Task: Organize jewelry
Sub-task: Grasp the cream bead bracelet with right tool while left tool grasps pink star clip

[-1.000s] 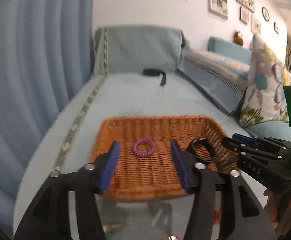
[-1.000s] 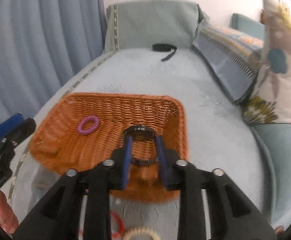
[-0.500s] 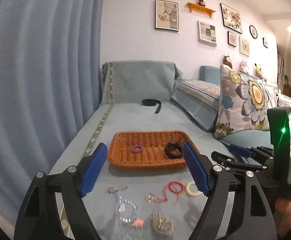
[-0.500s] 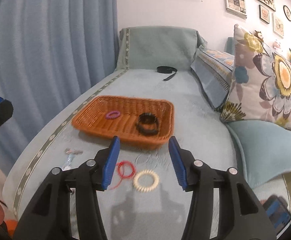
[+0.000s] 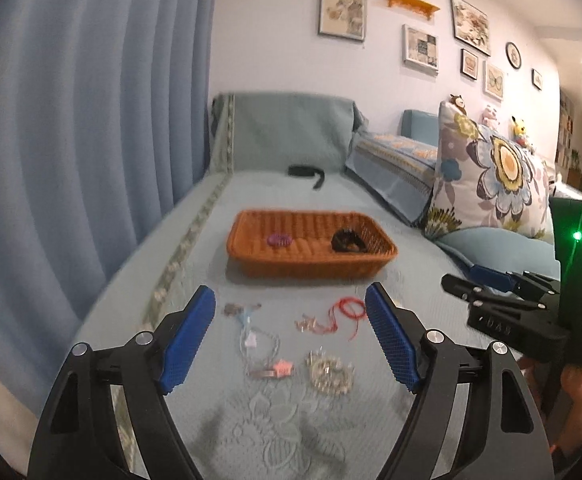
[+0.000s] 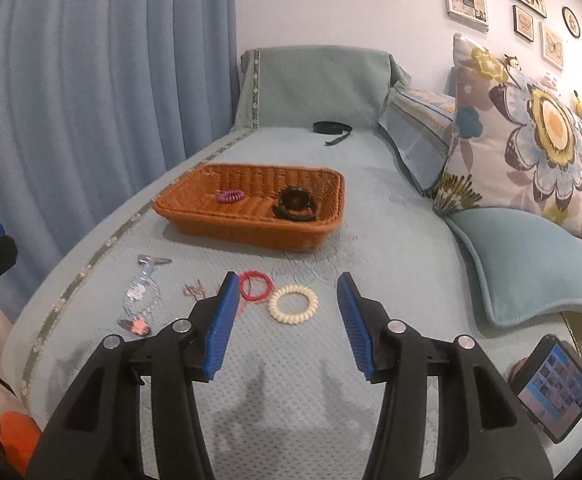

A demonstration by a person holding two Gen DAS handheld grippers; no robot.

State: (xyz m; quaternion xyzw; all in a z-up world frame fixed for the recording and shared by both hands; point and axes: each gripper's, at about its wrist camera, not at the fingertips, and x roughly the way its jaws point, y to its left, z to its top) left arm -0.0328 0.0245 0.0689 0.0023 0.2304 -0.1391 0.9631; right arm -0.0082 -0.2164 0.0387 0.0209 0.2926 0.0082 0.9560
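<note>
Sitting in the wicker basket point(image 6: 251, 216) at twelve o'clock are the purple coil tie point(image 6: 230, 197) and black watch point(image 6: 295, 205). Left gripper point(image 5: 291, 334) and right gripper point(image 6: 287, 316) gape empty; the cream coil bracelet point(image 6: 293, 303), red cord point(image 6: 254, 285) and bead bracelets point(image 5: 329, 372) lie outside.

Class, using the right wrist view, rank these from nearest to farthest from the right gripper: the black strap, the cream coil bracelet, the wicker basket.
1. cream coil bracelet: on the bedspread just ahead of the right gripper, between its open fingers.
2. wicker basket: farther up the bed, slightly left.
3. black strap: farthest, near the headboard cover.
</note>
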